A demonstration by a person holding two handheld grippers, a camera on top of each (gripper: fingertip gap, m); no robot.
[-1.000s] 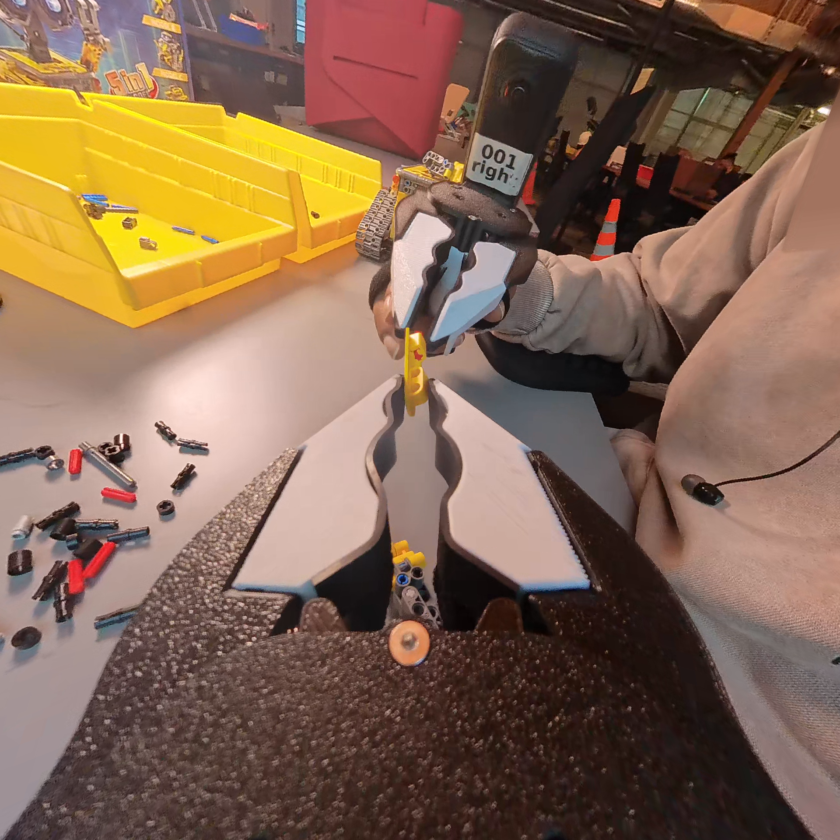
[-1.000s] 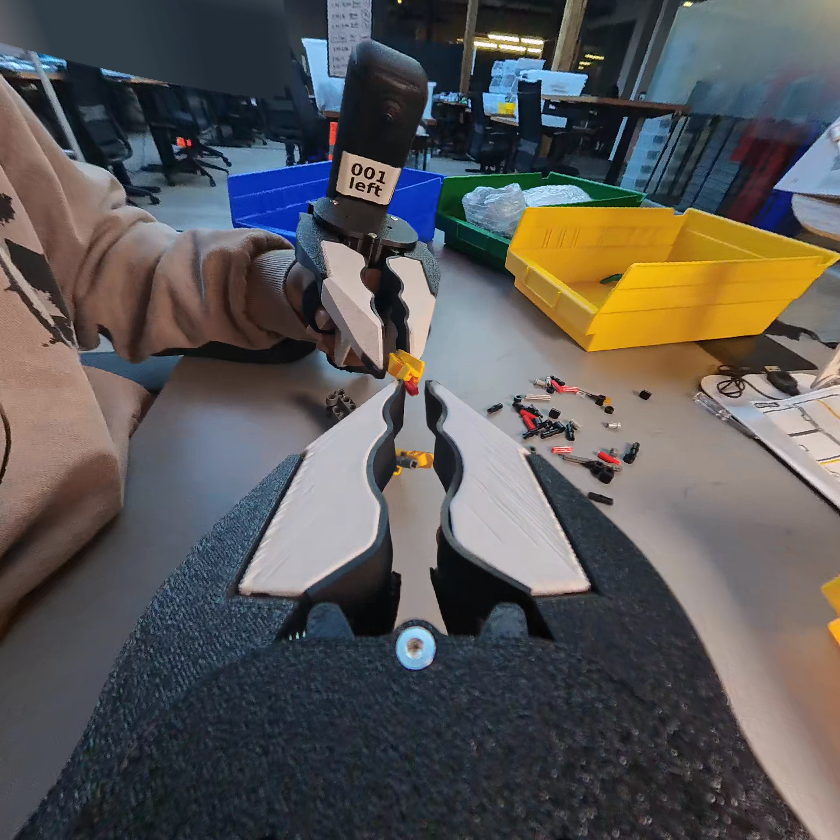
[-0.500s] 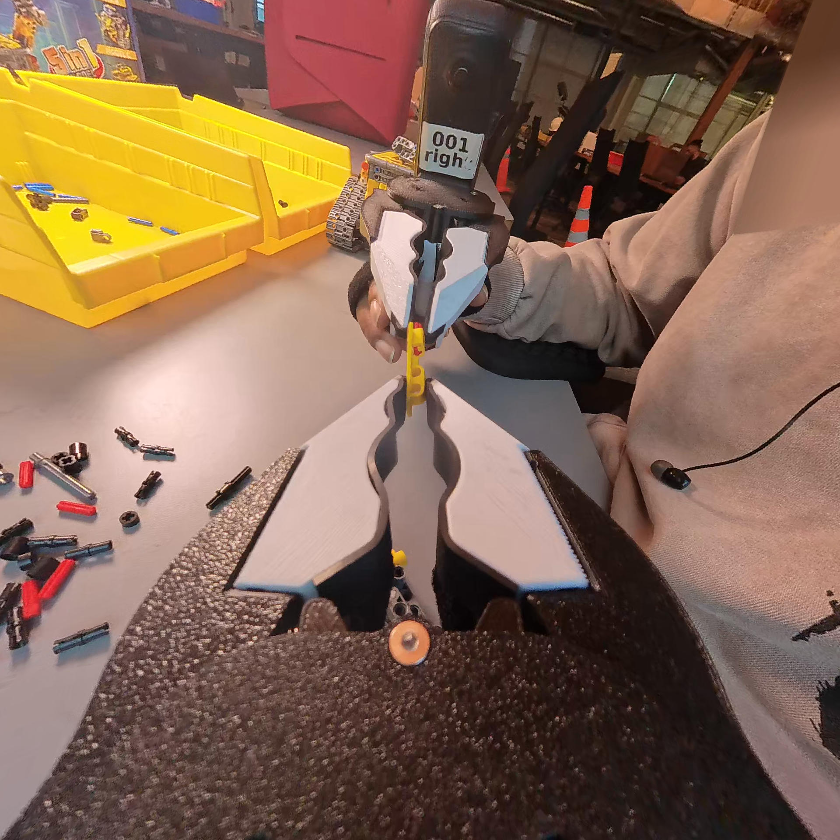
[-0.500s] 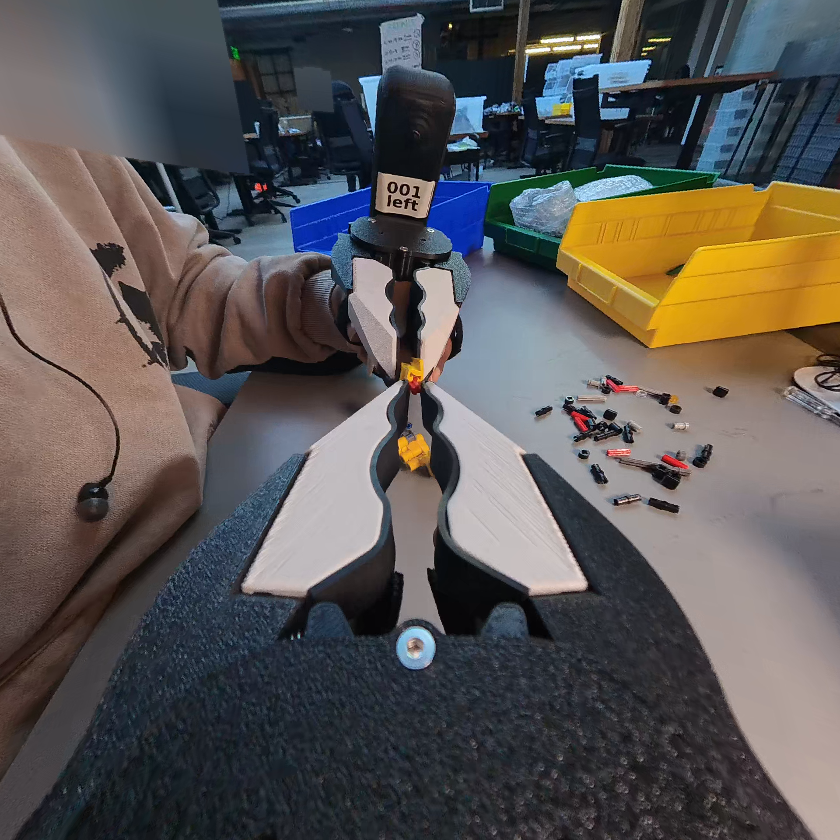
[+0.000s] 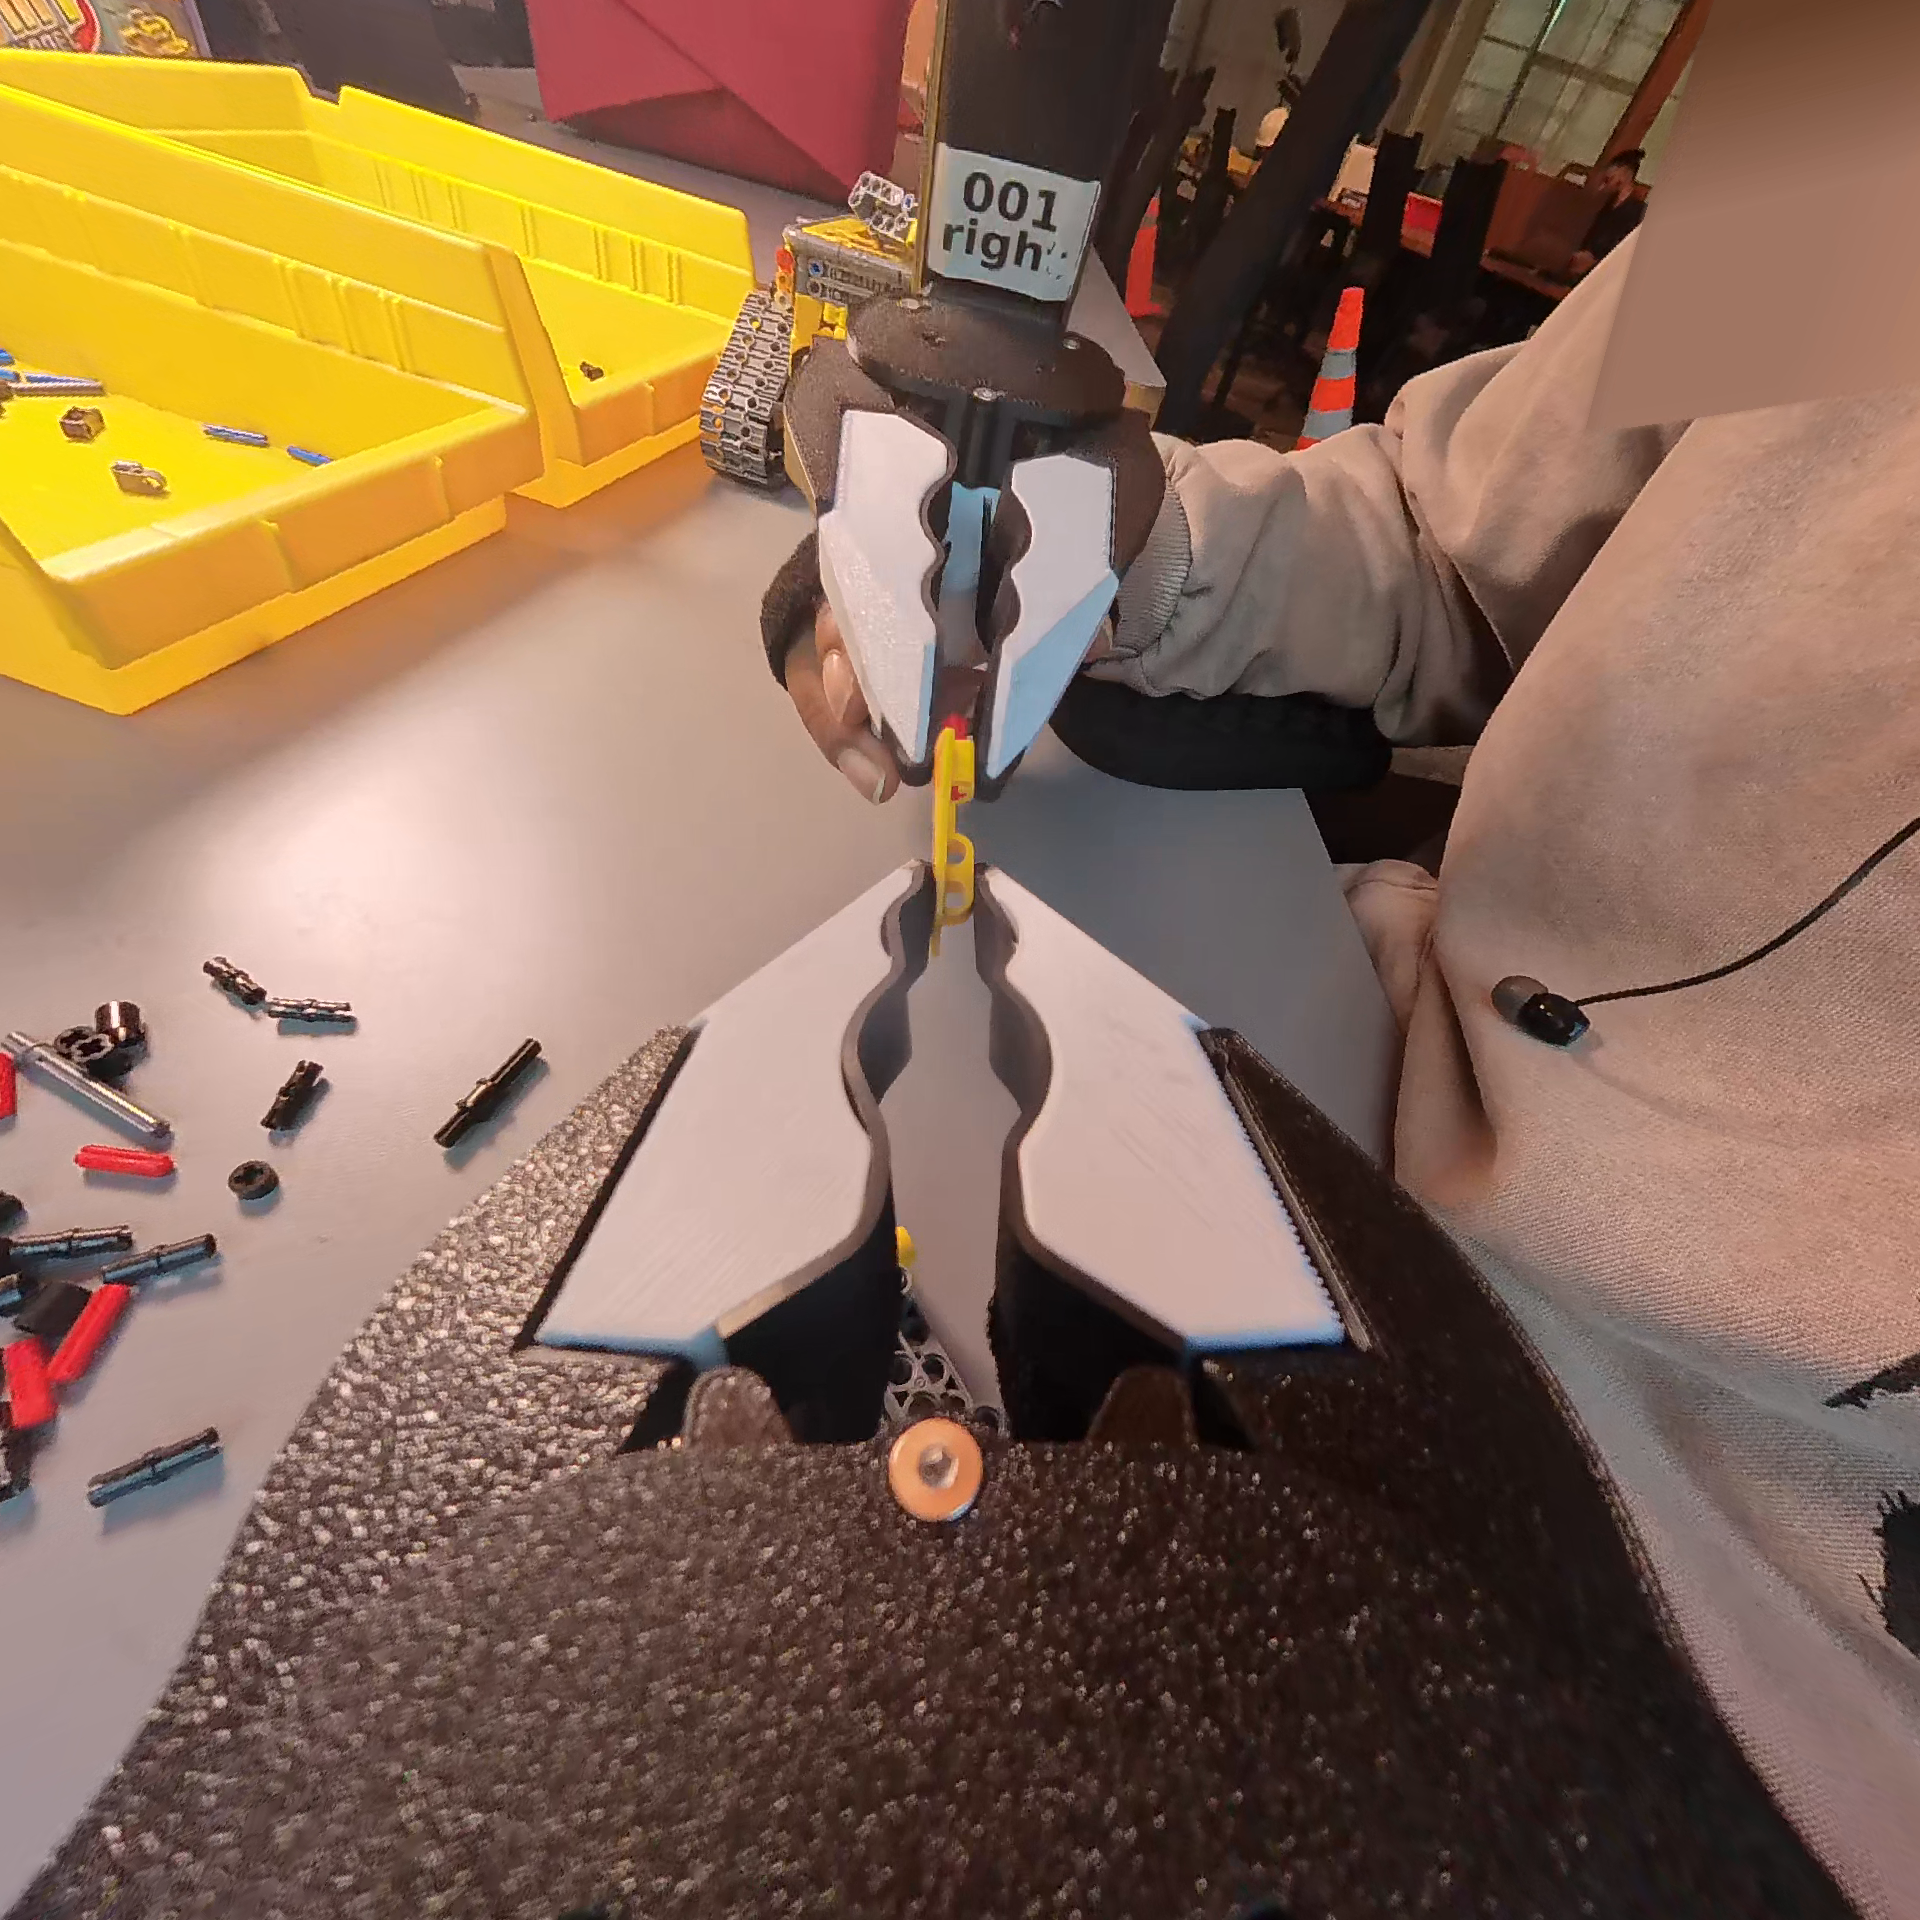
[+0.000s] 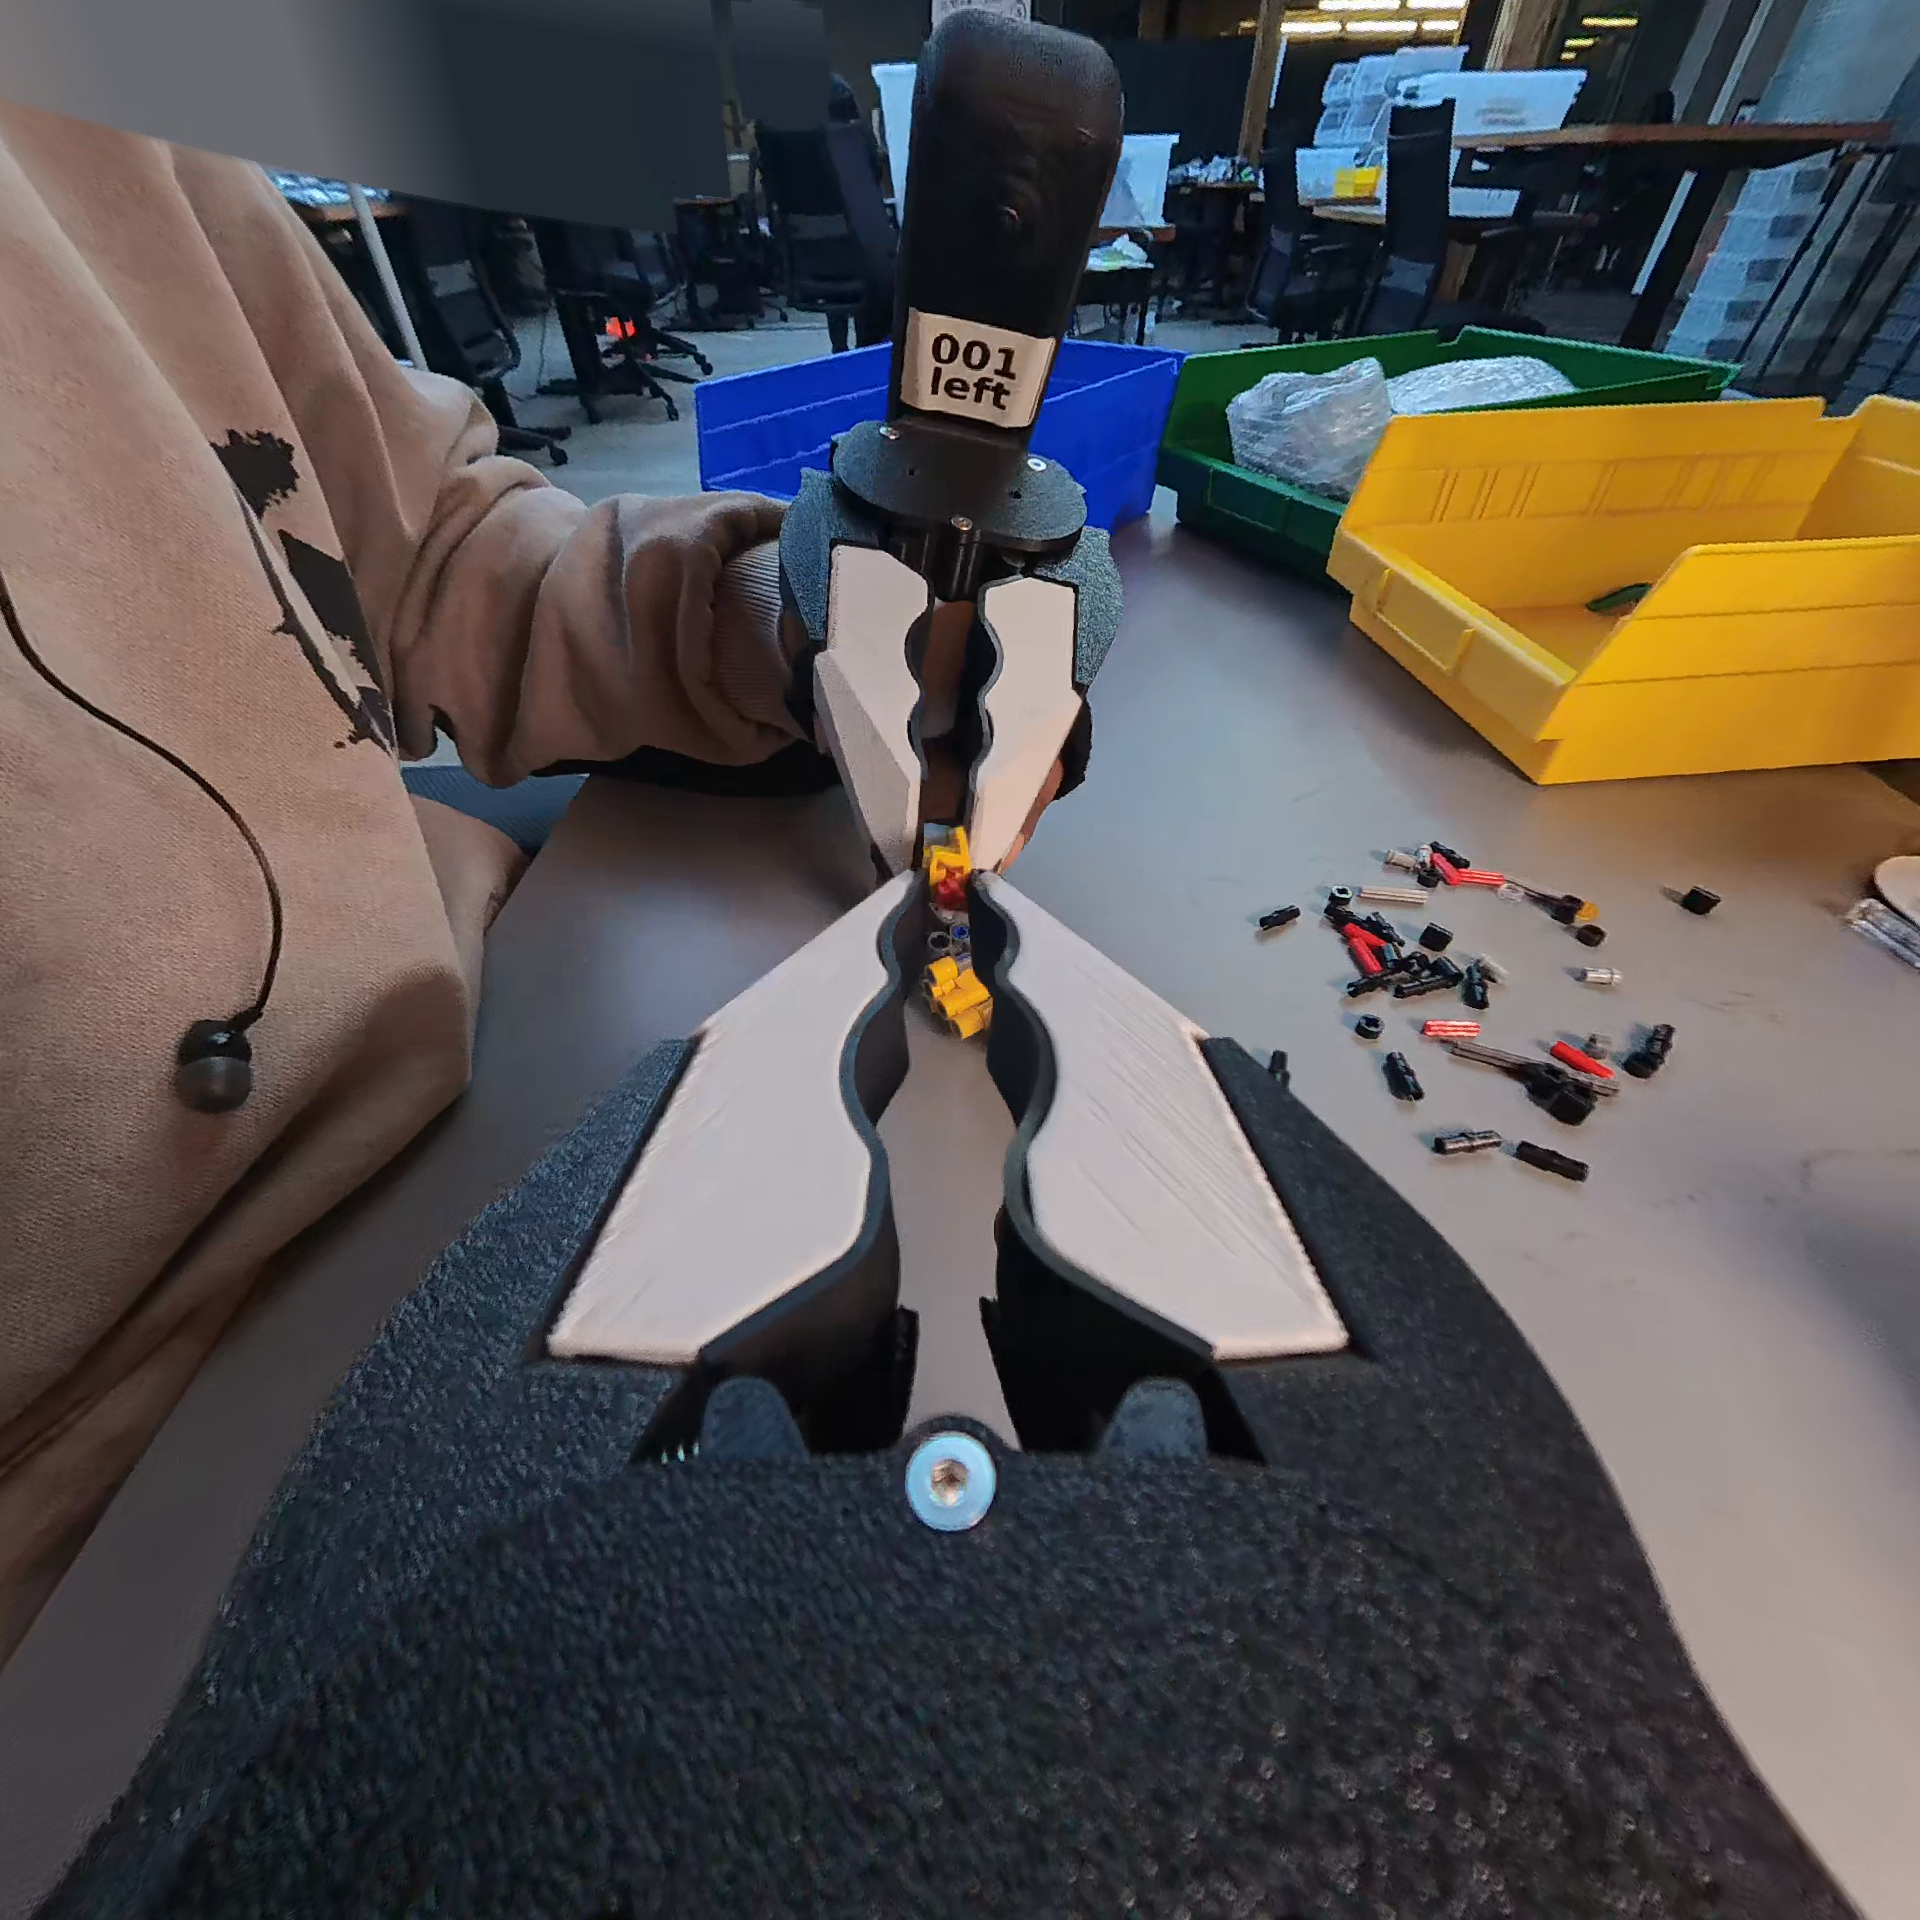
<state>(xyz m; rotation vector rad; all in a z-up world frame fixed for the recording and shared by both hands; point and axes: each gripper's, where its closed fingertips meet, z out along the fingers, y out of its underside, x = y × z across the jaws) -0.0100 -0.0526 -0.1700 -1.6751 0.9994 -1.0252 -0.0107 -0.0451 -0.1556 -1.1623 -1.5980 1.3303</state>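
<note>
Both grippers meet tip to tip above the table point(image 5: 499, 810). The left gripper point(image 5: 951, 883) clamps a yellow beam point(image 5: 948, 831); the right gripper point(image 6: 943, 883) pinches its red pin point(image 6: 945, 888). Loose pins point(image 6: 1455, 977) lie near the yellow bin point(image 6: 1621, 623).

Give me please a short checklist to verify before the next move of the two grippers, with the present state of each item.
1. Left gripper shut on the yellow beam: ok.
2. Right gripper shut on the red pin at the beam's far end: ok.
3. Red pin fully seated in the beam: cannot tell, the jaws hide it.
4. Loose pins lie clear of both grippers: ok.
5. Table free below the grippers: not ok, a yellow and grey assembly lies there.
</note>
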